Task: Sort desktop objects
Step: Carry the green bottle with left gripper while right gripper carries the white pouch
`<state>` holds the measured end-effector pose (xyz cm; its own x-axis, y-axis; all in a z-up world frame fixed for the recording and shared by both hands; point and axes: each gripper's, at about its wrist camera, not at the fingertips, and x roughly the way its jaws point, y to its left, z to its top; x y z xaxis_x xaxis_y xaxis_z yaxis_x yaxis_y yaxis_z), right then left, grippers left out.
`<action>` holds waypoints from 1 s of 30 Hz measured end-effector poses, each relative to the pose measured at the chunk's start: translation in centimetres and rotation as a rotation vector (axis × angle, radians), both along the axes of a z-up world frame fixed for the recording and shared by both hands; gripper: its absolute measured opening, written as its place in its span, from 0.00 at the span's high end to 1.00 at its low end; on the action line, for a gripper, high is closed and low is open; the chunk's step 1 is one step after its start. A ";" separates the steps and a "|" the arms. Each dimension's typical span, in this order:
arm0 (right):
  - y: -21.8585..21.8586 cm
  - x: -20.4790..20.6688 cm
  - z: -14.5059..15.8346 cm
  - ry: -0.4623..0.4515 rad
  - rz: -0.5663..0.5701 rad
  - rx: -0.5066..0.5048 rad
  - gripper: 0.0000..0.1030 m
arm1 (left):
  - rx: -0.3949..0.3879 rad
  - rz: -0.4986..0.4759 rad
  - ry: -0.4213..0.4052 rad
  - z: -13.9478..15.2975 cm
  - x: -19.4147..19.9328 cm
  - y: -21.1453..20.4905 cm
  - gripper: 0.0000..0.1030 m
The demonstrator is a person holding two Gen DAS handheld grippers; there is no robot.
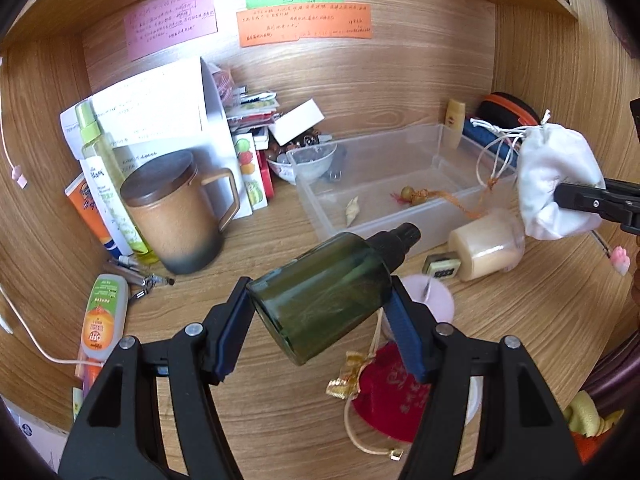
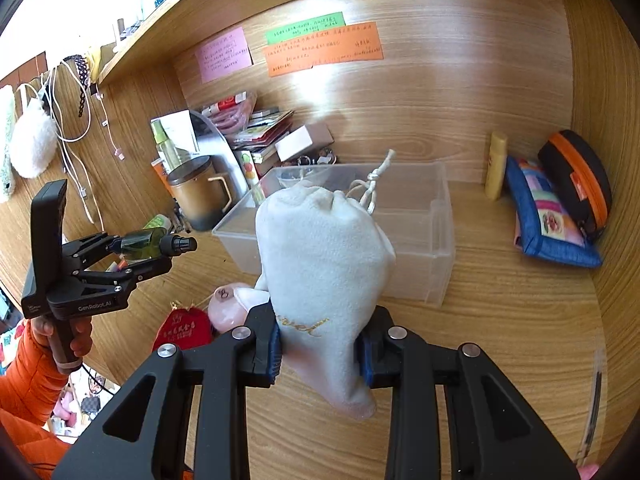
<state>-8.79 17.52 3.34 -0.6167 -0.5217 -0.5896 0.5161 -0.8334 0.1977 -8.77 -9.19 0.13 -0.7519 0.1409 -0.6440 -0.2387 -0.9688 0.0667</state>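
Sitting between left gripper point(image 1: 320, 312) pads: green bottle point(image 1: 328, 304)

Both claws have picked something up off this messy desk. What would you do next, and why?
Probably carry the white drawstring pouch, clamped in the right gripper, forward and over the clear plastic bin before letting go. The bin sits open just behind it and already holds small trinkets. The left gripper holds the dark green spray bottle clear of the desk, so it can wait.
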 end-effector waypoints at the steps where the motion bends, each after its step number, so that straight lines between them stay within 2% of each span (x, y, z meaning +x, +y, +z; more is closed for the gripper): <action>1: 0.0 -0.3 0.2 0.002 0.002 0.000 0.74 | 0.004 -0.003 0.001 0.1 -0.2 0.2 0.37; 8: -0.3 -2.6 1.2 0.031 -0.003 0.012 0.74 | -0.008 -0.023 0.012 1.1 -2.1 1.8 0.37; 18: -1.0 -6.3 3.5 0.085 0.000 0.032 0.74 | 0.046 -0.039 0.005 2.8 -5.2 2.3 0.37; 30: -1.8 -10.3 2.3 0.054 -0.008 0.053 0.74 | 0.094 -0.031 -0.041 2.5 -8.8 2.1 0.37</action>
